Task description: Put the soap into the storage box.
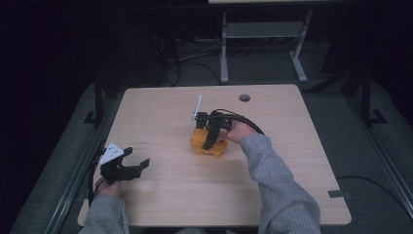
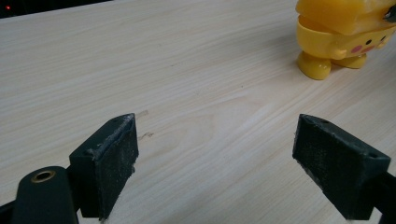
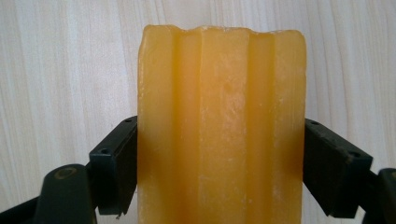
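A yellow toy figure stands on the wooden table, a little right of the middle. In the left gripper view it shows short feet, black dot eyes and pink cheeks. My right gripper comes down on it from above. In the right gripper view both jaws of this gripper press the sides of the toy's ribbed yellow top. My left gripper rests low near the table's front left, well away from the toy. It is open, with bare wood between the jaws.
A round cable hole sits near the table's far edge. Beyond the table stand the grey legs of another desk, with cables on the dark floor. A dark rail runs along the table's left side.
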`<state>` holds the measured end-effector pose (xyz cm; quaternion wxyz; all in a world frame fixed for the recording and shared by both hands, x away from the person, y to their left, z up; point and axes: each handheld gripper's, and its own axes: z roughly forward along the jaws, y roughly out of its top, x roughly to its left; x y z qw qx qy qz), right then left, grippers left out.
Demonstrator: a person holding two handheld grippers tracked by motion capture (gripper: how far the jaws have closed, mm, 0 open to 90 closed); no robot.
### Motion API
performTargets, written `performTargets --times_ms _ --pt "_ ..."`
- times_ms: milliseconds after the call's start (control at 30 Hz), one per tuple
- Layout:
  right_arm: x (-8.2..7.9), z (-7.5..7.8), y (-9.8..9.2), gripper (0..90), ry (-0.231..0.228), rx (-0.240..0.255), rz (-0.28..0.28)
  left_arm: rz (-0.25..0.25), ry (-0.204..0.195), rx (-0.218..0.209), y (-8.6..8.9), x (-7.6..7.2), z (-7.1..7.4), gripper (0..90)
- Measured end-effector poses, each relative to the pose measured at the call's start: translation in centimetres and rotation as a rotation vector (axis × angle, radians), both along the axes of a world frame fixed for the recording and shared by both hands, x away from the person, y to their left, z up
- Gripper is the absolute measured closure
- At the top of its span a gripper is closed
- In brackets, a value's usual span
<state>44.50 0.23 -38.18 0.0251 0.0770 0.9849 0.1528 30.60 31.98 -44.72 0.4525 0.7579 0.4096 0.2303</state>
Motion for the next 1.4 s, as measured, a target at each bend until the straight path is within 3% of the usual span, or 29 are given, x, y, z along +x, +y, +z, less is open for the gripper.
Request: performTargets --times_ms 1400 --pt "-0.12 -0.22 -0.31 19.4 0.010 0.020 -0.042 -0.001 0.001 0.005 0.02 -0.04 0.07 13.8"
